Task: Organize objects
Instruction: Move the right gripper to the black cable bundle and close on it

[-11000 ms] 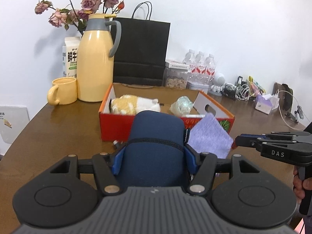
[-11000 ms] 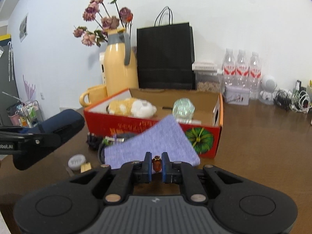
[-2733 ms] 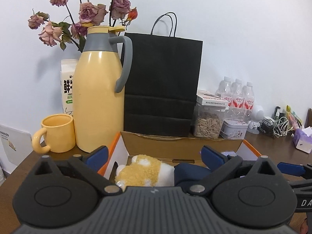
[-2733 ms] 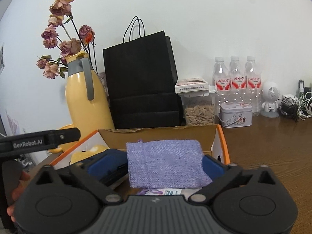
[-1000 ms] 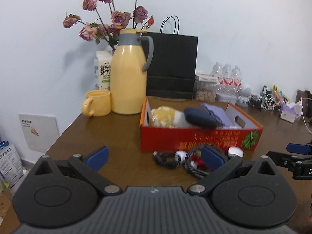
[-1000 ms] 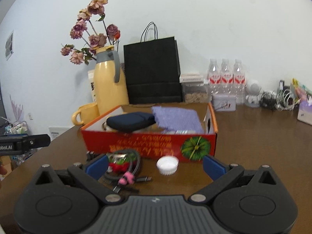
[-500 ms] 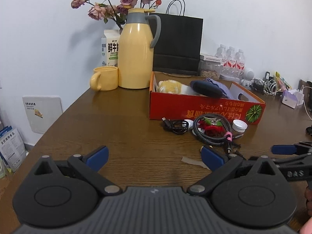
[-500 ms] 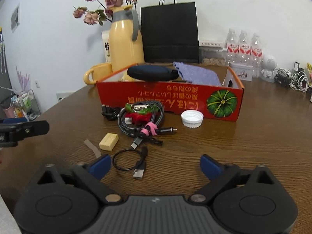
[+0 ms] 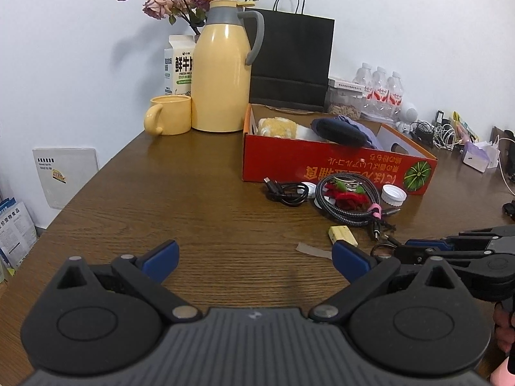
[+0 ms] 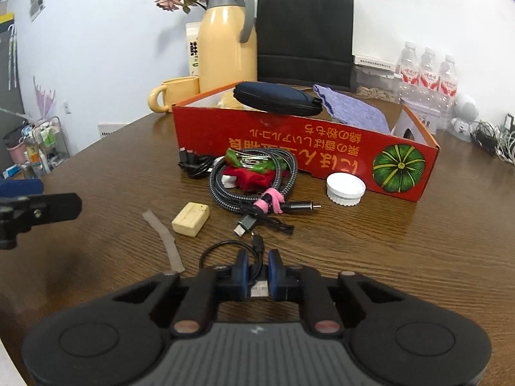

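In the right wrist view, the right gripper [image 10: 257, 268] sits low at bottom centre, its jaws closing on the thin black cable [image 10: 225, 247], whose silver USB plug lies between the blue pads [image 10: 242, 273]; the pads look to be touching the plug. The cable's loop lies on the table [image 10: 402, 257] just ahead of the fingers. Above it in the frame are a cream block [image 10: 190, 214], a braided cable coil [image 10: 254, 180] with a pink tie and a white cap [image 10: 346, 189], all in front of the red box [image 10: 305, 148]. The box holds a navy case [image 10: 276, 99] and a purple cloth [image 10: 351, 109].

In the left wrist view, the left gripper [image 9: 254, 257] stands wide open over bare wood at the bottom of the frame, holding nothing.
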Motion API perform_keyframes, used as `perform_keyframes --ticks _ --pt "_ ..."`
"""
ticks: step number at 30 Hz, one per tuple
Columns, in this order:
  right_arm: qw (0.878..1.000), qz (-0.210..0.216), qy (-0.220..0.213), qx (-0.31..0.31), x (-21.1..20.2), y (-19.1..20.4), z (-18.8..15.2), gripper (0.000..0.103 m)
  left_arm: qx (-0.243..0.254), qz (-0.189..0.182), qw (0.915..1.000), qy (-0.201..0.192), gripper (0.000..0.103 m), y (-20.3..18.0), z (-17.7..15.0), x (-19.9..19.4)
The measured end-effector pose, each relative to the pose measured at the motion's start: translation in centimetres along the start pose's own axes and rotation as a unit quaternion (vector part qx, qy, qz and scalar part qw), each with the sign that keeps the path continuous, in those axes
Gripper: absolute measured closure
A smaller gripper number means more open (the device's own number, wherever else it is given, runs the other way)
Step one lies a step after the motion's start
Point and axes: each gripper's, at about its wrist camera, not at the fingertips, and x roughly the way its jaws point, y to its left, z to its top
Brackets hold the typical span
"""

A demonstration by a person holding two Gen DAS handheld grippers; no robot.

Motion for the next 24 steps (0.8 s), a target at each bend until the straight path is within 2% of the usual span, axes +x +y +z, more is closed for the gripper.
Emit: perform_keyframes --ticks 6,17,22,24 --pt "1.0 0.011 -0.014 0.013 -0.4 -0.4 -0.2 0.092 0.013 -0.007 0.9998 0.011 0.0 -0.9 -0.1 0.5" --pt "0.997 0.004 -0.064 0.051 -3.2 -2.8 -0.1 0.091 0.068 -0.057 0.9948 0.051 0.0 -5.7 -0.8 3.4" --pt "0.995 0.002 -0.072 0.062 -3.7 -4.0 -0.4 0.091 0.088 -0.037 0.9937 0.059 0.0 -7.6 -0.8 5.0" --pt "0.995 0.005 -0.074 0.063 -3.7 -4.2 -0.5 0.091 0.08 -0.032 0.9943 0.063 0.004 -7.5 -0.7 5.7"
